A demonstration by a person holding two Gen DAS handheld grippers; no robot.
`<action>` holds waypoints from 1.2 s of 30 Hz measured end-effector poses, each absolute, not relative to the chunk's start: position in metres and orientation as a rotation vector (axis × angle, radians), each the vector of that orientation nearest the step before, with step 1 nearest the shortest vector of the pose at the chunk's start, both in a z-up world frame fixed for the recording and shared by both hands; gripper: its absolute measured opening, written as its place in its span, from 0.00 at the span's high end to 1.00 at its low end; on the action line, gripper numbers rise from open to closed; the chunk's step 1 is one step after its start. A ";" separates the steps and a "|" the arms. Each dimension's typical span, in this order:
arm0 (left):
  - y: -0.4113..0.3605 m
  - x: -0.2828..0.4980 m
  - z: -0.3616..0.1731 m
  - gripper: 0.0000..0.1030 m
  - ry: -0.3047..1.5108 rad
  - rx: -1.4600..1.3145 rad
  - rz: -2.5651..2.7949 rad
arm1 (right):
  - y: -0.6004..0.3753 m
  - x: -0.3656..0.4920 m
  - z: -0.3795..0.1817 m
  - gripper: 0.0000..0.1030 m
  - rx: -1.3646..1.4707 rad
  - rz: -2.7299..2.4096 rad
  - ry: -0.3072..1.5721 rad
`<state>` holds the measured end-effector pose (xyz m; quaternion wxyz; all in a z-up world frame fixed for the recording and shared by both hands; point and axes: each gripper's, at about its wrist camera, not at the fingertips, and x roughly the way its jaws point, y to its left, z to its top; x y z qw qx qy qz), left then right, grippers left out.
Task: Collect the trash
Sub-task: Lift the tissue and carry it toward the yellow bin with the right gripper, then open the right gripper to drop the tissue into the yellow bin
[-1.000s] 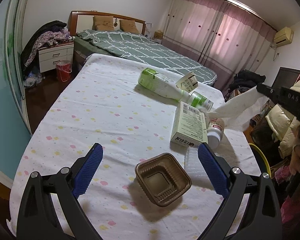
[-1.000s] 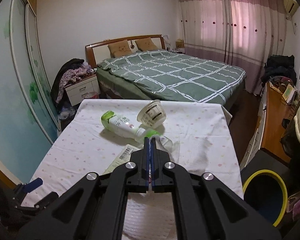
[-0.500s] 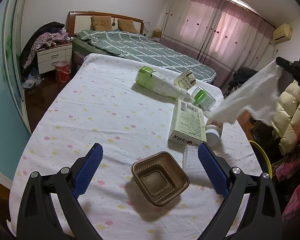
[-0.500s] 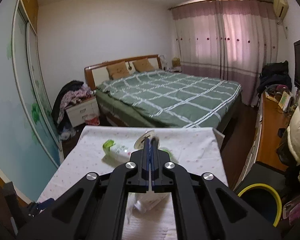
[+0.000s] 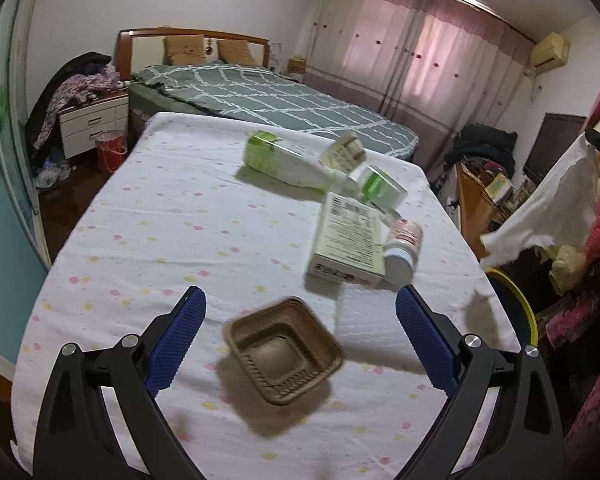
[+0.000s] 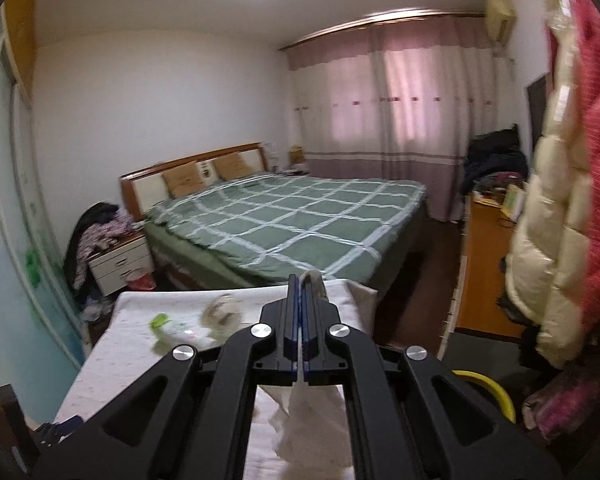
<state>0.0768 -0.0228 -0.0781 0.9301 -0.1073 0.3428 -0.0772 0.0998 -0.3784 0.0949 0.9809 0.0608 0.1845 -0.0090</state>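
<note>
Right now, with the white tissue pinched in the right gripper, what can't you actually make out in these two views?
- Yellow-rimmed bin: left wrist view, interior cut off by the white dotted tablecloth edge; right wrist view, mostly hidden behind the right gripper.
- Crumpled white tissue: grip point hidden by the closed fingers.
- Brown square plastic tray: motion-blurred beneath the open left gripper.
- Cream cardboard box: print too small to read.

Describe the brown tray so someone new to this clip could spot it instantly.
On the table with the dotted white cloth, look at the near end, between the open left tool's blue fingers. The brown tray sits there alone: square, ridged, empty, and the only dark item; the other trash is white or green.
</note>
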 end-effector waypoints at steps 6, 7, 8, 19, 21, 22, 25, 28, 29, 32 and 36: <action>-0.060 0.077 -0.082 0.08 0.731 -0.164 -0.234 | -0.435 0.101 0.074 0.99 0.158 -0.144 0.424; -0.066 0.077 -0.082 0.08 0.735 -0.155 -0.243 | -0.440 0.103 0.067 0.99 0.161 -0.155 0.440; -0.073 0.076 -0.083 0.08 0.740 -0.142 -0.255 | -0.446 0.105 0.060 0.99 0.165 -0.169 0.457; -0.106 0.080 -0.088 0.08 0.775 -0.073 -0.272 | -0.512 0.133 -0.039 0.86 0.232 -0.329 0.678; -0.107 0.082 -0.090 0.08 0.782 -0.067 -0.268 | -0.520 0.132 -0.051 0.86 0.259 -0.332 0.696; -0.107 0.082 -0.090 0.08 0.784 -0.064 -0.267 | -0.522 0.130 -0.055 0.86 0.280 -0.326 0.703; -0.104 0.082 -0.091 0.08 0.786 -0.057 -0.259 | -0.521 0.122 -0.062 0.84 0.320 -0.304 0.703; -0.093 0.081 -0.093 0.08 0.784 -0.036 -0.216 | -0.512 0.116 -0.067 0.77 0.328 -0.274 0.705; -0.089 0.080 -0.094 0.08 0.784 -0.029 -0.200 | -0.508 0.114 -0.069 0.77 0.332 -0.261 0.708; -0.070 0.074 -0.099 0.08 0.784 0.003 -0.143 | -0.494 0.114 -0.076 0.77 0.344 -0.214 0.720; -0.052 0.069 -0.106 0.08 0.795 0.047 -0.110 | -0.474 0.119 -0.085 0.76 0.340 -0.159 0.748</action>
